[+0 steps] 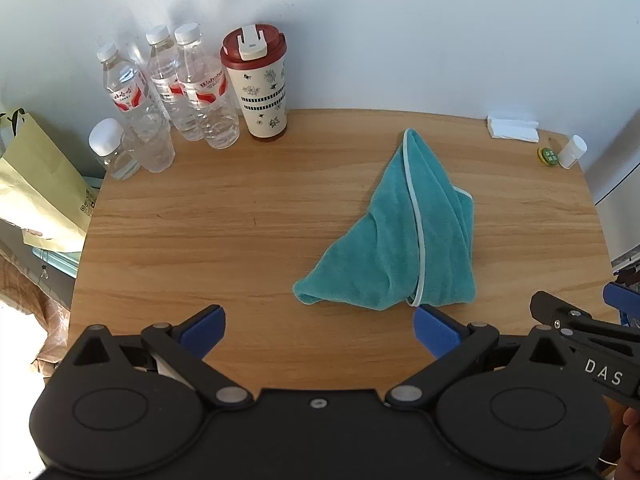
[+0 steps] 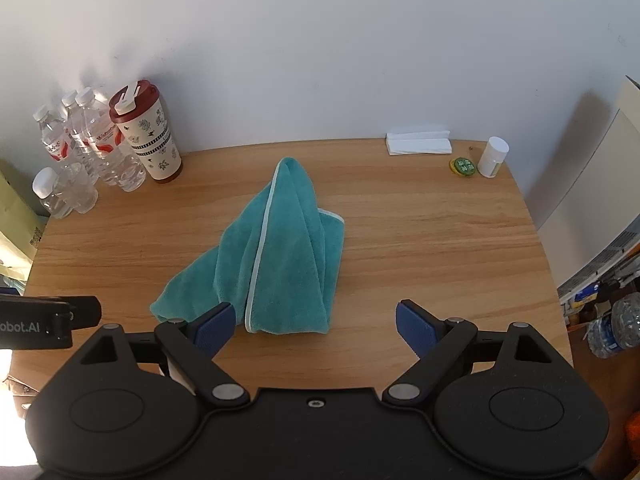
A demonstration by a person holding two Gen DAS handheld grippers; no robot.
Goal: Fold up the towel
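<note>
From my feeds the wooden table (image 2: 420,248) sits pushed up against a plain white wall (image 2: 320,60), which catches soft shadows above the far left corner. Bright light spills in low on the left. Past the right edge there's some cluttered shelving (image 2: 600,276), hard to make out.

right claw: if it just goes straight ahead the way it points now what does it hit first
Most likely the teal towel: its near edge lies just ahead of the open right claw, toward the left finger. Height above the table is unclear.
</note>
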